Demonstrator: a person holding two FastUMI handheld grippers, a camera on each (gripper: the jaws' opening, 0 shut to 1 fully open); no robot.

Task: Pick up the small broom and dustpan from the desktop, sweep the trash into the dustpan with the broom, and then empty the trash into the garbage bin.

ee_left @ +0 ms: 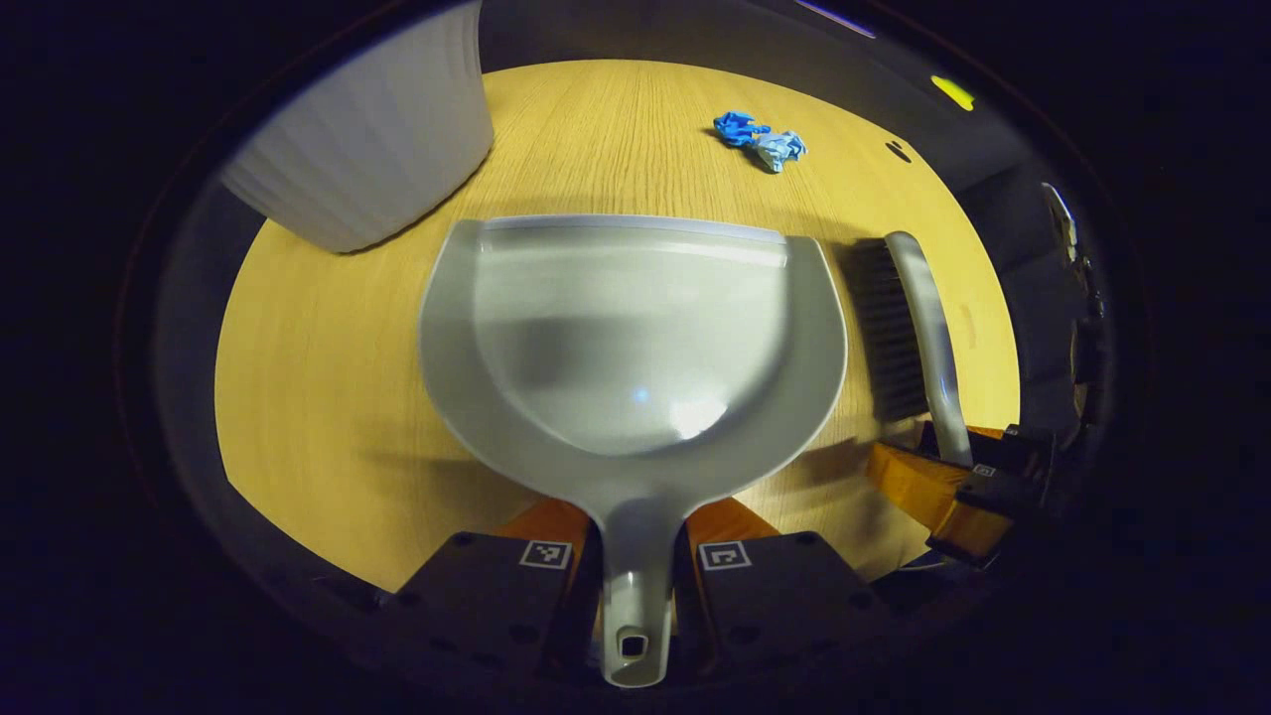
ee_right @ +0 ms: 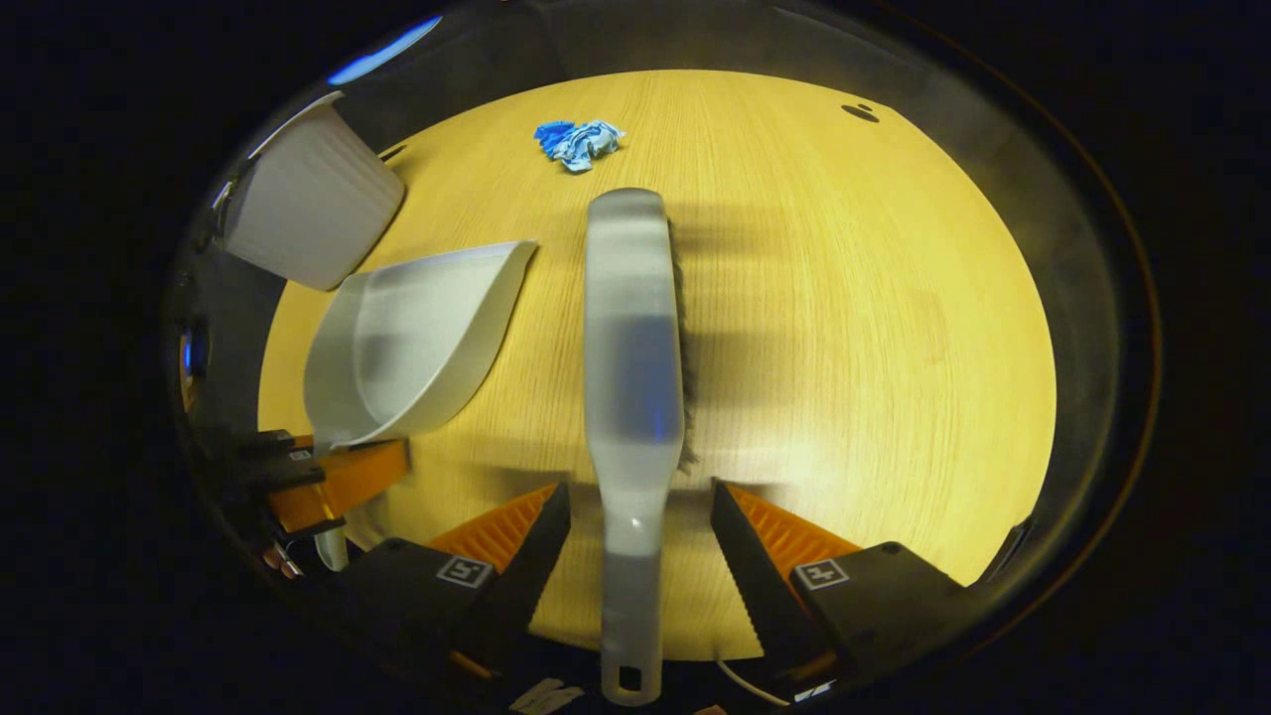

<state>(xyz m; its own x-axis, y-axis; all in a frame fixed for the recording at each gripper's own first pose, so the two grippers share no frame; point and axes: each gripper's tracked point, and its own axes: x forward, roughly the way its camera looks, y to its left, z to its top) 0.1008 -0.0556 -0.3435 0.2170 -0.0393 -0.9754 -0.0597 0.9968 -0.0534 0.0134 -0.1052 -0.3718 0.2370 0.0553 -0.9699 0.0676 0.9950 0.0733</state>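
Left gripper view looks down on the wooden counter (ee_left: 328, 397), with the white ribbed garbage bin (ee_left: 367, 139) standing at its far left. Next in size, the grey dustpan (ee_left: 635, 338) lies flat on the counter in the middle, open lip toward the far side and handle running back near the camera. The left tongs (ee_left: 635, 581) are clenched on that handle, a finger pressing each side. Just right of the dustpan lies the small broom (ee_left: 918, 333), bristles facing the pan, its handle between the fingers of the right tongs (ee_left: 968, 482).

In the right gripper view the broom (ee_right: 631, 357) runs straight away from the camera, and the right tongs (ee_right: 635, 556) stand released, fingers spread with a gap to the handle on both sides. The dustpan (ee_right: 407, 343) sits to its left. Smallest, the crumpled blue trash (ee_left: 760, 141) rests on the far part of the counter, well apart from both tools.
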